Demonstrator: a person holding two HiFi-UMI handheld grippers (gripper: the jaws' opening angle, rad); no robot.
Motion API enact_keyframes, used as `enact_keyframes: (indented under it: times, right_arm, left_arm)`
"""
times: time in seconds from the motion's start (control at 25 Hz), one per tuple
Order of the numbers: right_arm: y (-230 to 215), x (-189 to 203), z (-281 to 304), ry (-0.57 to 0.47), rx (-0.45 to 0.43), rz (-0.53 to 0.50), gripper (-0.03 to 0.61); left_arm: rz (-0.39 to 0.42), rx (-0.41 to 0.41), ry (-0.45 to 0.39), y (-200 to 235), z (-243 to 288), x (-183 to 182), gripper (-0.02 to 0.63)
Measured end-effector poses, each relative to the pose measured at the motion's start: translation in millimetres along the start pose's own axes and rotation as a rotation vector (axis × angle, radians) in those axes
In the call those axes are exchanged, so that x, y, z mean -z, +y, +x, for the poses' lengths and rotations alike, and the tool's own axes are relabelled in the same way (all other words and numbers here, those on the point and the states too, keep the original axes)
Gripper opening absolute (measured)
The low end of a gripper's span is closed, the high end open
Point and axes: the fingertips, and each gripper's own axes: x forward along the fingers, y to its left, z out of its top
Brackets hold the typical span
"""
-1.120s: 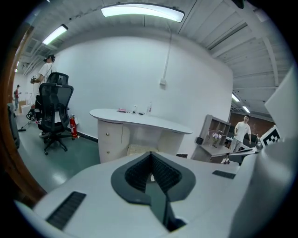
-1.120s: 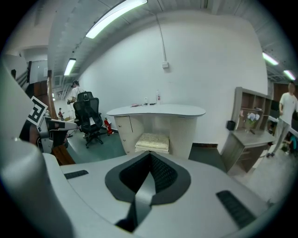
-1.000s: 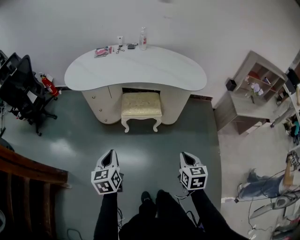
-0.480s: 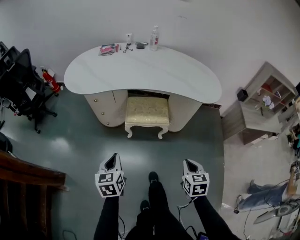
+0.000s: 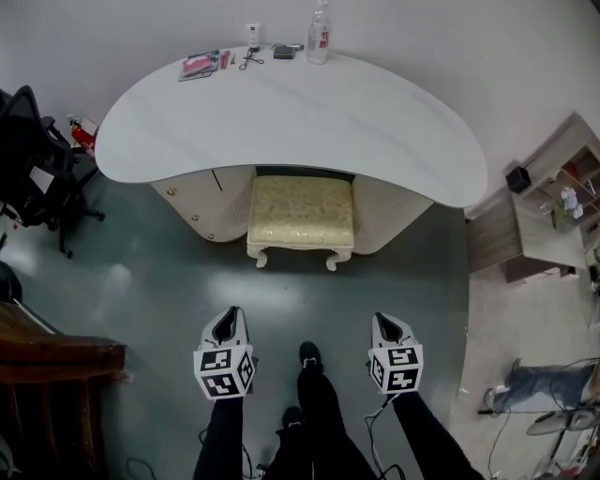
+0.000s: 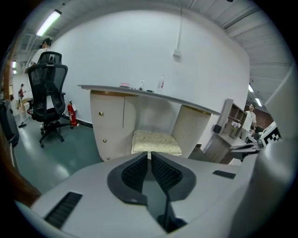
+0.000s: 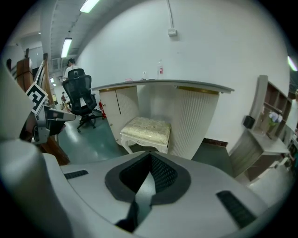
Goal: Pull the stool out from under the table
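Two tools, one in each of your hands: left tool [image 5: 226,317] and right tool [image 5: 386,321], both low over the green floor [image 5: 159,281] at the near side and pointing toward the far wall. Each has its jaws pressed together with nothing between them. One stool [image 5: 301,211], with a cream patterned cushion and white curved legs, stands on the floor in the recess between the two bases of the counter [image 5: 281,112]. Its near edge and two near legs face you, well apart from both tools and roughly midway between their lines. One counter, with a white kidney-shaped top, set against the far wall. Along its far edge are one clear bottle [image 5: 320,21], one pink flat item [image 5: 199,66] and a few small dark pieces too small to tell. One black office chair [image 5: 33,159] stands at far left, with one red fire extinguisher [image 5: 82,138] just beside it by the wall. One wooden shelf unit [image 5: 553,202] stands at far right. Your legs and dark shoes [image 5: 309,354] show between the two tools at the near edge.
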Motion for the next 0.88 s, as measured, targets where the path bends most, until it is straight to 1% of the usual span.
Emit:
enact_keyframes:
  times: [0.2,0.4,0.56,0.68,0.88]
  right_arm:
    - [-17.5,22.1,67.2,-0.01,0.008,-0.023,0.005]
    - [-30.8,53.5,133.0,-0.006,0.031,-0.001,0.004]
    - [-37.3,71.2,179.2,-0.032,0.037,0.001,0.005]
    - [-39.2,81.3,211.2,-0.063,0.02,0.02,0.005]
    - [-39.4,96.5,258.1,-0.109,-0.003,0.036,0.083]
  left_arm:
    - [0.013,0.0,0.021,5.4,67.9,38.2,0.043]
    - [0.046,0.008,0.033,16.2,128.1,79.1,0.081]
    - [0.061,0.011,0.024,25.4,167.1,109.5,0.105]
    - [0.073,0.011,0.015,33.6,191.8,132.2,0.14]
    - [0.077,0.006,-0.018,50.4,229.0,163.1,0.179]
